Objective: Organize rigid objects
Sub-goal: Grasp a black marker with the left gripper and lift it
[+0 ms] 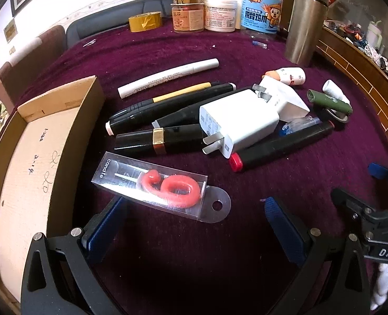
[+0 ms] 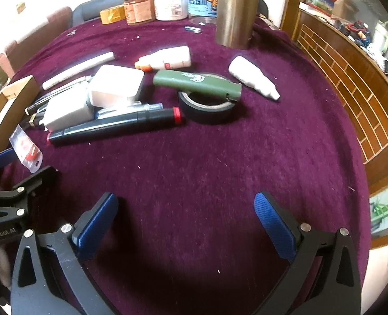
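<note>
- The shallow brown cardboard box (image 1: 36,141) is your landmark: it sits at the left edge of the purple velvet tablecloth (image 2: 194,162), and its floor shows only handwriting and no object. You look to be at the very start of the sorting.
- Just right of the box lies the heap: two white plug chargers (image 1: 236,120), a black marker with red end caps (image 1: 280,144), a black tube with a gold band (image 1: 157,141), more black pens (image 1: 173,102) and a long white marker pen (image 1: 167,77) beyond them.
- Further right of the box, well apart from it, a green cylindrical lighter (image 2: 196,82) rests across a roll of black tape (image 2: 205,105), with two small white bottles (image 2: 251,77) past it.
- Nearest the box is the clear plastic pack holding a red numeral candle (image 1: 162,185). That is the likely first pick.
- Your left gripper (image 1: 194,218) is spread wide and grips nothing. The candle pack's near end lies just over its left pad; whether they touch I cannot tell.
- Your next move calls for easing the left gripper forward so both pads flank the pack's narrow sides, closing, then carrying it left into the box.
- Your right gripper (image 2: 186,215) is also wide open and empty, above bare cloth, far from the box.
</note>
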The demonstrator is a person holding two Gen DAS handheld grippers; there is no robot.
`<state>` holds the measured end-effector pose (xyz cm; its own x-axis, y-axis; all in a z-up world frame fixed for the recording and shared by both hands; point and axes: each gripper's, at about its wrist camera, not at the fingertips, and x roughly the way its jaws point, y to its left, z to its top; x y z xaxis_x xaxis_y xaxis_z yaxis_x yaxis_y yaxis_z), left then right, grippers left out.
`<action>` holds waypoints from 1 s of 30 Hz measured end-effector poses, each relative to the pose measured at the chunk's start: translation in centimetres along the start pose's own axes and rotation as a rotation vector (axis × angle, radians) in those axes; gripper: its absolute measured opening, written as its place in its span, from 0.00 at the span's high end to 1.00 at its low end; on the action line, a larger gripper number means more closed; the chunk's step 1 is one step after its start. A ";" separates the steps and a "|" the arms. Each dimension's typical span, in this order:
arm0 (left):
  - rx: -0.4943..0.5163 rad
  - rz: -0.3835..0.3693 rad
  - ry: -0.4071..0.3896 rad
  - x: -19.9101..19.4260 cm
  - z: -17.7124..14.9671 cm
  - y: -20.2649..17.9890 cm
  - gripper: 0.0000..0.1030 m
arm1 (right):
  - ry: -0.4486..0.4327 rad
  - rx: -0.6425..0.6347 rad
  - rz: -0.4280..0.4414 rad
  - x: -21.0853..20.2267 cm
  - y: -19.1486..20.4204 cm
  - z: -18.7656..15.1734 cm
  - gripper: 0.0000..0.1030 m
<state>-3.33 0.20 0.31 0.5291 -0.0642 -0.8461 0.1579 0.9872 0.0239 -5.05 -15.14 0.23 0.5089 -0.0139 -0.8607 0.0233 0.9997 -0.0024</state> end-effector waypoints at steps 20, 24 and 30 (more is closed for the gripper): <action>-0.014 -0.170 -0.054 -3.1 2.9 4.3 0.02 | -0.349 0.412 0.075 -2.5 -6.8 3.4 0.02; -0.021 -0.163 -0.022 -0.5 6.6 3.7 0.02 | -0.315 0.445 0.112 -1.7 -7.4 3.5 0.02; -0.072 -0.152 0.067 4.6 9.6 3.7 0.03 | -0.277 0.432 0.128 -0.9 -6.8 3.9 0.02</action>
<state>7.65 2.12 1.64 0.4468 -0.2060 -0.8706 0.1709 0.9749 -0.1430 -2.31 -21.97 3.03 0.7378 0.0448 -0.6735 0.2687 0.8958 0.3539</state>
